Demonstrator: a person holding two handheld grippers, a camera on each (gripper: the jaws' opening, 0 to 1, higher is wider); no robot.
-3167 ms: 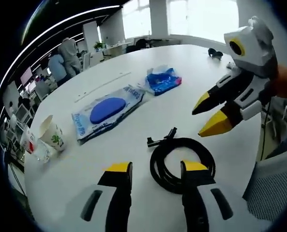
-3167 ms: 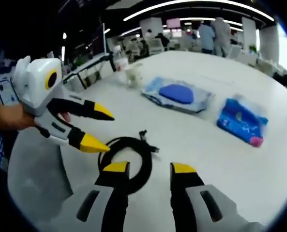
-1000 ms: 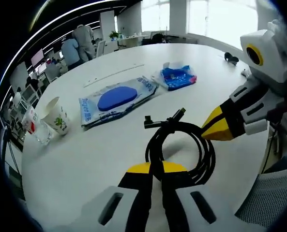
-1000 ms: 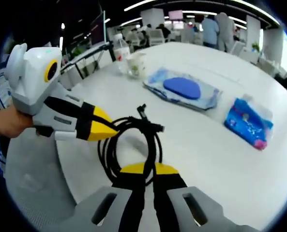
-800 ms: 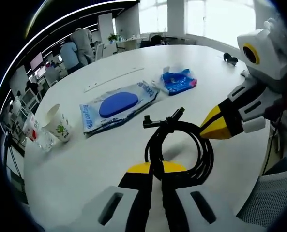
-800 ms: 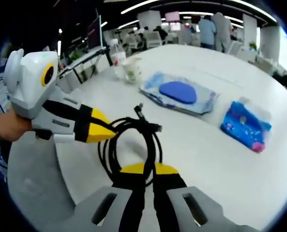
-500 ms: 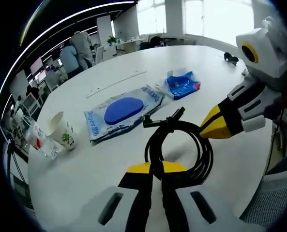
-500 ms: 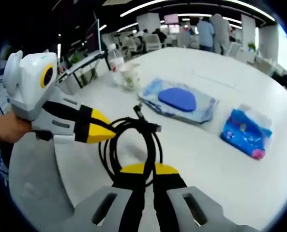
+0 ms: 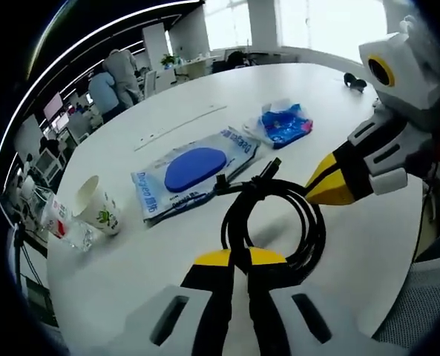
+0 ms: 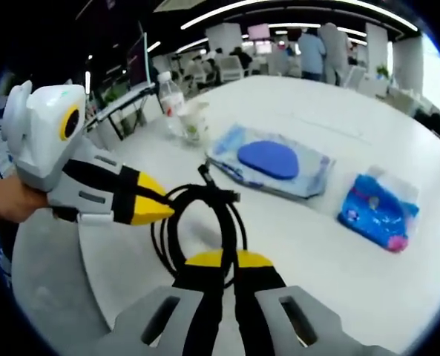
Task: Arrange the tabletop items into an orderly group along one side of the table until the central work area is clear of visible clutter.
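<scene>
In your left gripper view, far left of the jaws, a clear plastic bottle with a red label (image 9: 56,220) and a white paper cup printed with green leaves (image 9: 98,213) stand together near the edge of the round white table (image 9: 168,245); the writing on both is too small to read. Ahead and a little left of the jaws lies a flat clear-and-blue plastic pack with a dark blue oval in its middle (image 9: 194,167). It carries blue lettering along both short ends, too blurred to spell out. Your left gripper (image 9: 233,259) has its yellow-tipped jaws closed tight on the near side of the black coiled cable (image 9: 273,222), which hangs between the two tools with its plug ends (image 9: 268,167) pointing away from you. Beyond the coil sits a crumpled bright blue soft packet (image 9: 285,123). Right of the coil, your right gripper (image 9: 332,187) comes in with its jaws pinched on the coil's far-right edge.

In your right gripper view, the left gripper (image 10: 149,206) enters from the left, jaws clamped on the coil's left side. The right gripper (image 10: 221,259) bites the cable (image 10: 197,222) at its near side, jaws closed on it. Ahead left stand the bottle (image 10: 171,96) and the cup (image 10: 195,122), then the flat pack (image 10: 270,162) straight ahead, and the blue packet (image 10: 378,211) off to the right, showing a pink patch at its lower corner.
</scene>
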